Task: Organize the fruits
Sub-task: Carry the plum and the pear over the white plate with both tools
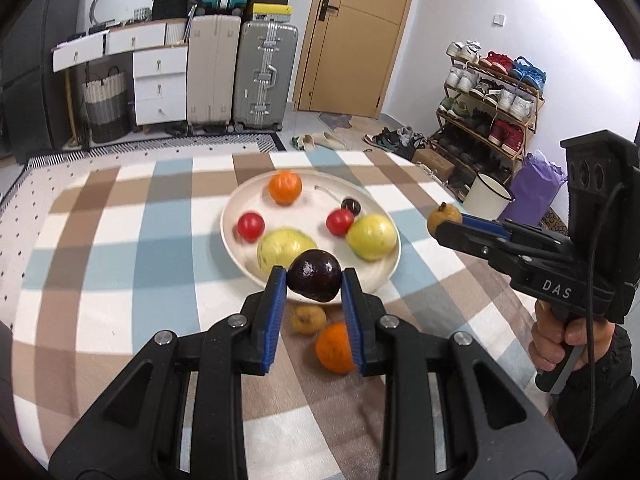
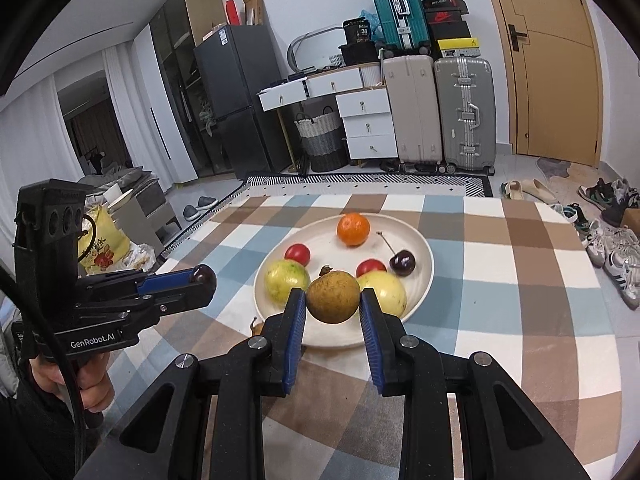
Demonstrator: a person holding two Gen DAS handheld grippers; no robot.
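Left gripper (image 1: 314, 282): clamped on a dark plum (image 1: 315, 276), held above the near rim of the white plate (image 1: 240, 248). Right gripper (image 2: 333, 298): clamped on a brown pear (image 2: 333, 297), also over the plate's near rim. Plate on the checked tablecloth (image 1: 120, 240): one orange (image 1: 285, 187), two tomatoes, two yellow-green fruits, one cherry (image 2: 402, 263).

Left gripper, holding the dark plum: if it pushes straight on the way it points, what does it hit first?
Probably the nearer yellow-green round fruit on the white round plate, just past the dark plum held by the left gripper. Depth is unclear; it may pass above.
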